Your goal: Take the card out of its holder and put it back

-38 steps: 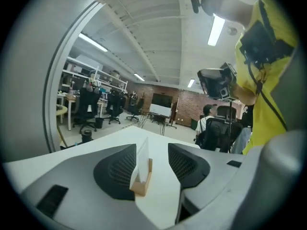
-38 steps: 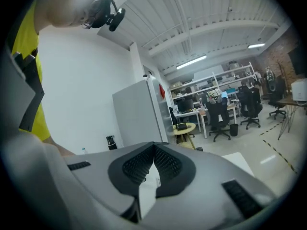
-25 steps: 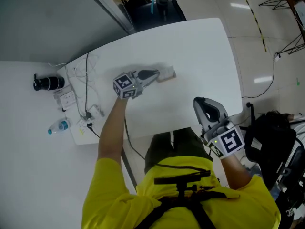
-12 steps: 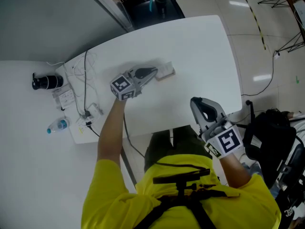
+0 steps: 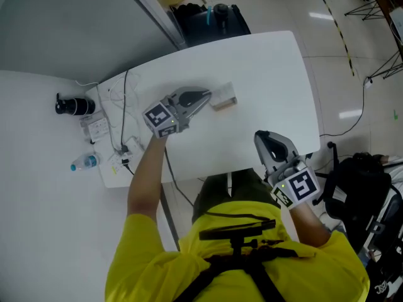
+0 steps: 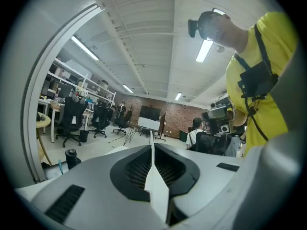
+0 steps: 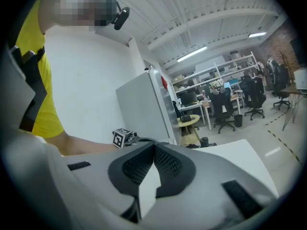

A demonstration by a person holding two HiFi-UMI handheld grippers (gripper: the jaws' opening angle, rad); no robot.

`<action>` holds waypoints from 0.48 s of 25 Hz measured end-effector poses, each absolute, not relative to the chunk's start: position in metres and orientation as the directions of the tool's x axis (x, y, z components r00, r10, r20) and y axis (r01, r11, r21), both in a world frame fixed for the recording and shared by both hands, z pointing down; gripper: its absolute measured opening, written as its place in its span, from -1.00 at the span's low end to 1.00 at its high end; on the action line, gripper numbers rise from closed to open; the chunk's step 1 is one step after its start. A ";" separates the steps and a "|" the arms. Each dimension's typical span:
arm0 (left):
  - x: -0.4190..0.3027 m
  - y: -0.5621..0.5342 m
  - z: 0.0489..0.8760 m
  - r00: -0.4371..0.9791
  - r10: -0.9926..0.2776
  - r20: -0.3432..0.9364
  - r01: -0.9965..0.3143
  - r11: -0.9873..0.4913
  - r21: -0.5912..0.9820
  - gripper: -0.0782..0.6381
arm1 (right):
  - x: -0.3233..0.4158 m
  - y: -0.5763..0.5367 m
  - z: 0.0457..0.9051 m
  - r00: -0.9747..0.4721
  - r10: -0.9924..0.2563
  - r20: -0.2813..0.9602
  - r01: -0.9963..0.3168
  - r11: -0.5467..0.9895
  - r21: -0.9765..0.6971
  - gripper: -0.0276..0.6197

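Note:
The card holder (image 5: 224,97), a small pale block, lies near the middle of the white table (image 5: 277,74). My left gripper (image 5: 205,97) points right with its tips at the holder's left end. In the left gripper view its jaws (image 6: 152,150) are pressed together on a thin white card (image 6: 152,139), seen edge-on and sticking out past the tips. The jaws hide the holder in that view. My right gripper (image 5: 264,138) hovers over the table's near edge, away from the holder. Its jaws (image 7: 153,147) are shut with nothing between them.
At the table's left end lie cables and a power strip (image 5: 123,124). On the floor to the left are a black lens (image 5: 74,106) and a water bottle (image 5: 84,163). A dark bag (image 5: 211,14) stands behind the table and another (image 5: 359,187) to my right.
The head view has shifted a little. My left gripper stays at the holder's left end, and the right gripper holds its place at the near edge.

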State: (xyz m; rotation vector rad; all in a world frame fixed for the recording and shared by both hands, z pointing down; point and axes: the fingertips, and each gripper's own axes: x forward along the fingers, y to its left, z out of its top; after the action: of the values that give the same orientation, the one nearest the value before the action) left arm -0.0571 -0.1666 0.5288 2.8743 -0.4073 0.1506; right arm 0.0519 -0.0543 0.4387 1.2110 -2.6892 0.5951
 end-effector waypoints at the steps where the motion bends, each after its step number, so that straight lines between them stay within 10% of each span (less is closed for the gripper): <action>1: -0.057 -0.164 0.516 0.957 -0.259 0.128 -0.282 -0.934 0.218 -0.73 | 0.052 -0.054 0.433 -0.669 -0.693 0.268 -0.742 0.602 -0.295 -0.90; 12: -0.072 -0.143 0.424 0.959 -0.250 0.134 -0.268 -0.953 0.141 -0.73 | 0.049 -0.048 0.384 -0.661 -0.722 0.204 -0.749 0.616 -0.244 -0.90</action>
State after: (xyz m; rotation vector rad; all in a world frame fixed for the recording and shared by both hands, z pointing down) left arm -0.0724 -0.1429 0.4237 2.9522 -0.3930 0.1713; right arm 0.0493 -0.0482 0.3838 1.2530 -2.7465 0.4755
